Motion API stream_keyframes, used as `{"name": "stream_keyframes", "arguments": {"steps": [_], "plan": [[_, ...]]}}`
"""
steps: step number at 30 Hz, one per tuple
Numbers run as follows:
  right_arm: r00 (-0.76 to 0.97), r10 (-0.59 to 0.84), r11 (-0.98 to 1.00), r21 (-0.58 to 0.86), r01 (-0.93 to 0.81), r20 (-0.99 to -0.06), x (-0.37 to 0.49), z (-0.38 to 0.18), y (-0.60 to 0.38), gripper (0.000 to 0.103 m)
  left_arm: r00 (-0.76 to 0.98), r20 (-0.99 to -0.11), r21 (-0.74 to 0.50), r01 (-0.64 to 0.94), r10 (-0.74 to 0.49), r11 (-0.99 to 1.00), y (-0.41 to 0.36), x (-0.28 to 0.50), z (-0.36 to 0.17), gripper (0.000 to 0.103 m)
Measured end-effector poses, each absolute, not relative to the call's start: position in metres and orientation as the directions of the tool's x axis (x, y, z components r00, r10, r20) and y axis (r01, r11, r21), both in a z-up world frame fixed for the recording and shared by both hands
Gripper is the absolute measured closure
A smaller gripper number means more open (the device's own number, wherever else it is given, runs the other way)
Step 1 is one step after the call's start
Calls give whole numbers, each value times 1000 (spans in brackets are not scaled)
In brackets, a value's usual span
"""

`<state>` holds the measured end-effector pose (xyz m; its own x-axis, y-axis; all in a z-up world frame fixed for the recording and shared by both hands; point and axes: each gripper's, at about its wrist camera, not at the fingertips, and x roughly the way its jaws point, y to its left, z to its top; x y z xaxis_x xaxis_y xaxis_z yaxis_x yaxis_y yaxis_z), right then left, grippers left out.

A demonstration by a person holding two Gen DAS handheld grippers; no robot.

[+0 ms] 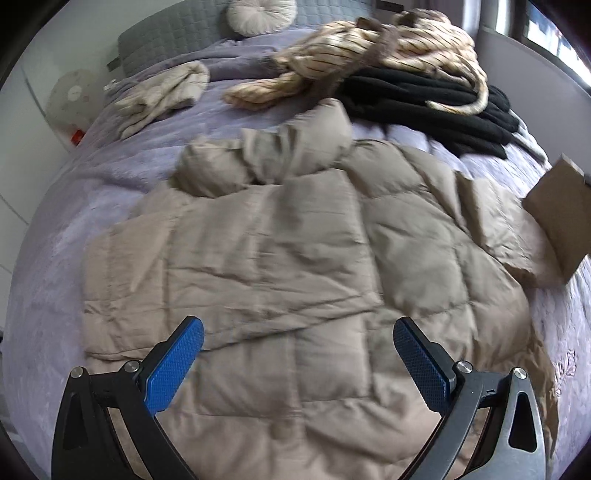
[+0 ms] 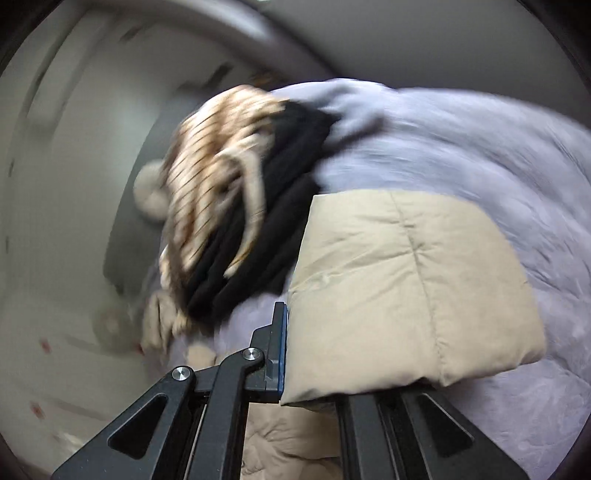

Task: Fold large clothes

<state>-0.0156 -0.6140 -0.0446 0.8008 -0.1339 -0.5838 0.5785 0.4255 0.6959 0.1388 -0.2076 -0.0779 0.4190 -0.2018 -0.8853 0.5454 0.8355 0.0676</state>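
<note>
On the lavender bedspread [image 1: 55,258] we see the beige puffer jacket [image 1: 295,240] spread flat, its collar end pointing toward the grey headboard [image 1: 166,33]. Our left claw [image 1: 297,354] hovers over the jacket's near hem with its blue-padded fingers [image 1: 177,365] spread wide and gripping nothing; the quilted fabric fills the gap between them.

Our right claw [image 2: 314,350] is pressed together on a padded section of the same jacket [image 2: 406,288], which rises past the one finger [image 2: 277,347] we can see and hides the other. In the left wrist view that lifted section shows at the jacket's right side, with a brown edge-on panel [image 1: 561,218] beside it; what that panel is, we cannot tell.

Beyond the jacket's collar lie a black garment [image 1: 424,99] and, draped on it, a cream striped garment [image 1: 369,48]. Left of those, still past the collar, sits a crumpled pale garment [image 1: 162,96]. A round cushion [image 1: 258,13] rests against the headboard. A white fan [image 1: 72,98] stands off the bed's left edge.

No brand, label or readable writing shows on the jacket or elsewhere; the right wrist view is blurred.
</note>
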Motion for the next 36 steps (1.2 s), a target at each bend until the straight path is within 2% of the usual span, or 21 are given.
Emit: {"name": "stream_keyframes", "arguments": {"steps": [3,7,9,12,16,21,24,27,28,29,30,31,35,36], "plan": [[801,-116,569,621,539,-588,32,-21,-571,97,435,-880,67,514,-192,855,-185,151,-73,0],[788,-86,804,425,416,-609,102,2,-485,97,459,-873,68,451,-166,890,-147,174,-70,0],[774,-57,893,315,322,-630,135,3,-432,97,468,-871,69,412,-146,908,-129,184,-71,0],[742,-13,951,222,217,-670,169,-16,-366,97,480,-869,75,362,-117,929,-100,198,-73,0],[674,42,958,221,182,-737,194,-62,-313,97,492,-866,72,305,-92,950,-70,211,-77,0],[576,57,939,240,247,-815,203,-121,-298,96,480,-873,54,274,-87,960,-53,219,-89,0],[530,58,921,250,299,-846,202,-136,-304,96,470,-878,40,270,-96,962,-54,219,-96,0],[527,88,891,304,338,-845,192,-130,-317,84,455,-881,3,279,-130,960,-62,219,-99,0],[536,104,874,334,352,-838,186,-124,-322,69,454,-879,-8,286,-143,958,-65,218,-99,0],[550,117,857,364,365,-827,180,-120,-327,46,453,-878,-16,293,-154,956,-66,218,-98,0],[573,126,831,402,385,-810,170,-115,-335,37,450,-877,-29,301,-169,953,-69,219,-98,0],[607,131,793,451,410,-783,159,-111,-344,32,449,-875,-40,305,-181,951,-71,220,-98,0],[661,127,646,568,511,-740,136,-115,-387,32,433,-877,-80,293,-207,953,-70,232,-100,0],[669,128,600,594,535,-732,135,-119,-399,35,432,-877,-87,285,-209,954,-68,235,-101,0]]}}
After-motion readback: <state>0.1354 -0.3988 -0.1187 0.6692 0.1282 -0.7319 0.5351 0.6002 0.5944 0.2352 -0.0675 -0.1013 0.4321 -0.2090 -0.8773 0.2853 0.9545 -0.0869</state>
